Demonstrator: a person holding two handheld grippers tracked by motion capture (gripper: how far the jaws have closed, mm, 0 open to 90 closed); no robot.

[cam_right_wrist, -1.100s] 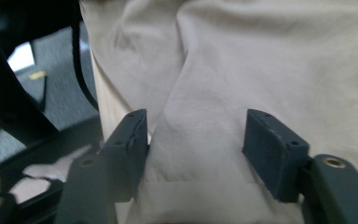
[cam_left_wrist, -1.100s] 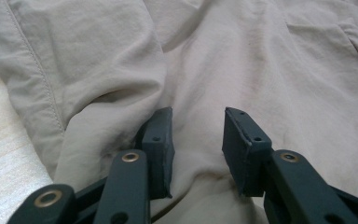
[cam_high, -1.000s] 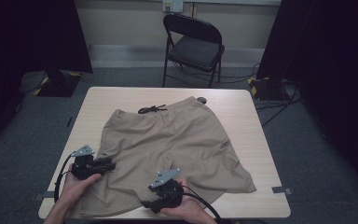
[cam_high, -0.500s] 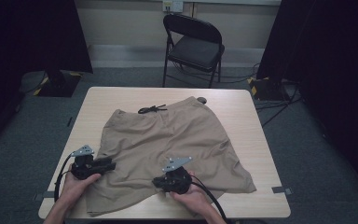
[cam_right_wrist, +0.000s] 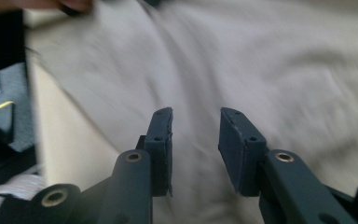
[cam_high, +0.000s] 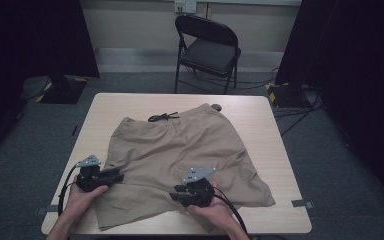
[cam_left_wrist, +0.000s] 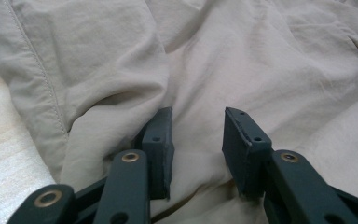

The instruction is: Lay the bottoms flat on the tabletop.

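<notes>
Two grippers work the near edge of a pair of khaki shorts (cam_high: 180, 155) spread flat on the wooden table (cam_high: 270, 125). At the near left corner, the left gripper (cam_high: 116, 176) lies low on the left leg hem; in the left gripper view its jaws stand partly apart with cloth (cam_left_wrist: 261, 60) bunched between and under them, though I cannot tell whether the pads press on it. Just right of middle, the right gripper (cam_high: 177, 196) points toward the left one over the other leg; its jaws have just been opening, and in the blurred right gripper view they stand apart above the fabric (cam_right_wrist: 284, 70) with nothing pinched. The shorts' long axis runs from the near edge to the far one: leg openings near the person, waistband far, tilted slightly right. A black drawstring (cam_high: 162, 117) lies knotted at the waistband. No brand, label or writing can be read on the cloth. Beyond the table stands a black folding chair (cam_high: 207, 50).
</notes>
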